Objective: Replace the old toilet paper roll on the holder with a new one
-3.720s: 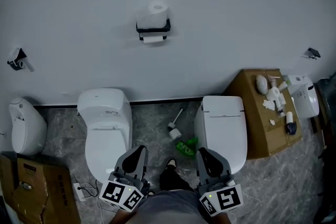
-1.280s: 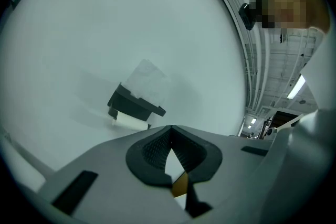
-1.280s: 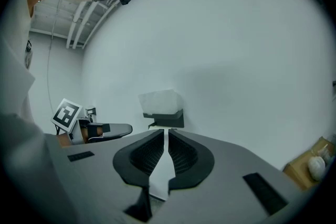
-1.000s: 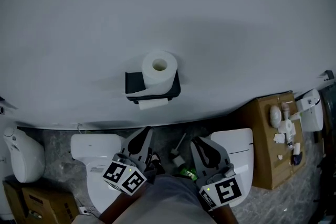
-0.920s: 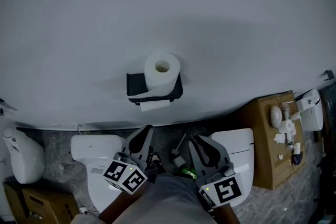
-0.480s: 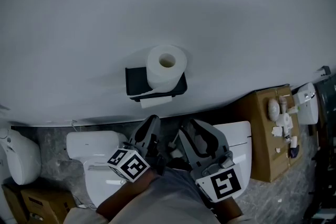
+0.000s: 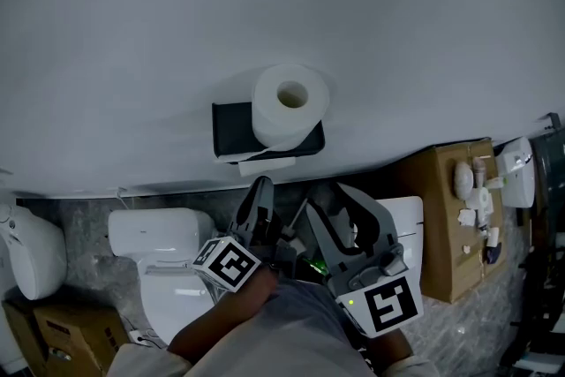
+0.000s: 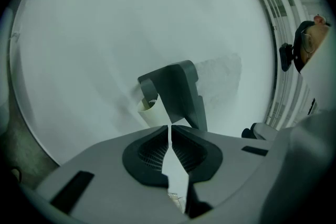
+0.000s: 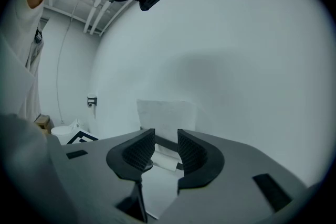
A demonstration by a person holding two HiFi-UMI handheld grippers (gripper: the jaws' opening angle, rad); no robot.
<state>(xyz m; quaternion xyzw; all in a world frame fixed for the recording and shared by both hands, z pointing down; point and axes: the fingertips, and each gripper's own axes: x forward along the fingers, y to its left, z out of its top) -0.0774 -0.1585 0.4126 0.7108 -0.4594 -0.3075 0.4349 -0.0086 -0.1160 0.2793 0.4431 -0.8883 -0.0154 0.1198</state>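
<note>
— So, how do the jaws stand?
— On the left gripper they are pressed flat together, with only a thin slit between the pads. On the right gripper they stand partly apart and have just been opening; the pads press on nothing.
— And past them?
— Both point at the black holder on the wall. A full toilet paper roll stands upright on top of it, hole facing up. A short tail of paper hangs just under the holder.
— Is anything in the way?
— No, the pale wall around the holder is bare, and the grippers are near it but not touching.
— What about the room below?
— It has a grey marbled floor. A white toilet is at the left and a second toilet at the right, with a toilet brush between them. A cardboard box carrying small toiletries stands beside the right one. A white urinal is at the far left.
</note>
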